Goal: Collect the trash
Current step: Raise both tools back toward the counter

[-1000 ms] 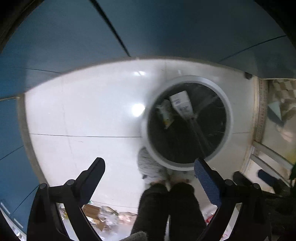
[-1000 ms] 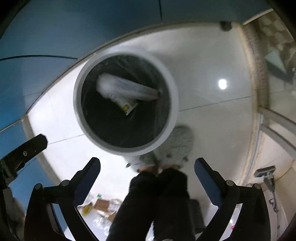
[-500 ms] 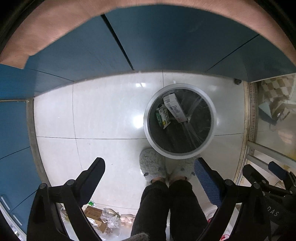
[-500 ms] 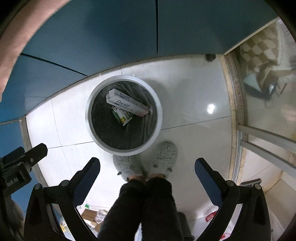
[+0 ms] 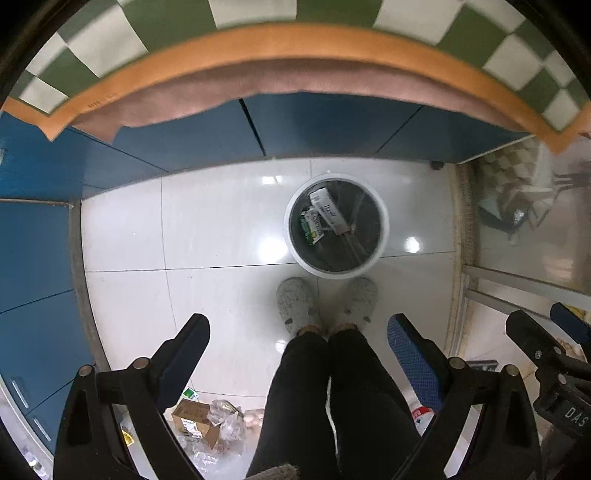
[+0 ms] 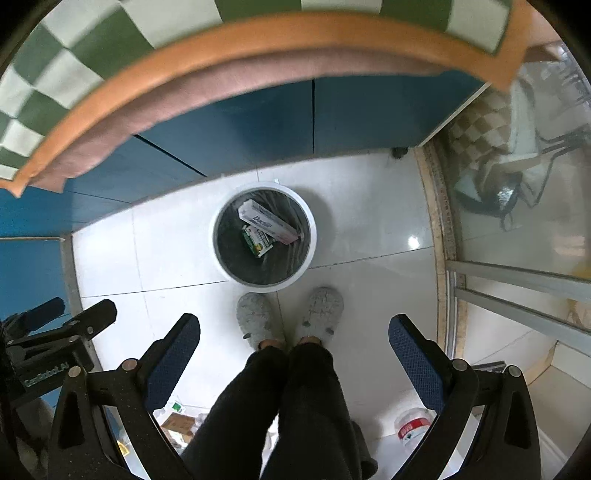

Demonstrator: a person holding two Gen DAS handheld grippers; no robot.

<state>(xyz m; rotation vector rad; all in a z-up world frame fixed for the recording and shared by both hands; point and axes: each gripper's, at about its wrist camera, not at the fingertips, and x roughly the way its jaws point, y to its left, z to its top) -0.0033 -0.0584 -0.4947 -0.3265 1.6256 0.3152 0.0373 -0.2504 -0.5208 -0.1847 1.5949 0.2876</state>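
Note:
A white round trash bin (image 5: 384,236) (image 6: 312,236) with a dark liner stands on the white tiled floor far below. Inside it lie a long white toothpaste box (image 5: 328,216) (image 6: 267,221) and a small green carton (image 5: 310,229) (image 6: 256,240). My left gripper (image 5: 299,332) is open and holds nothing; it hangs high above the floor. My right gripper (image 6: 295,332) is open too, empty, equally high. Each gripper shows at the edge of the other's view. More trash (image 5: 207,424), a brown carton and crumpled plastic, lies on the floor behind the person's legs.
The person's legs (image 5: 332,406) in dark trousers and grey slippers (image 6: 288,317) stand just in front of the bin. A table edge with a green-white checked cloth (image 5: 295,22) fills the top. Blue cabinets (image 5: 332,125) run behind the bin. A plastic bottle (image 6: 412,428) lies at lower right.
Both grippers have risen well away from the bin, which now looks much smaller. The table edge with the checked cloth has come into view at the top.

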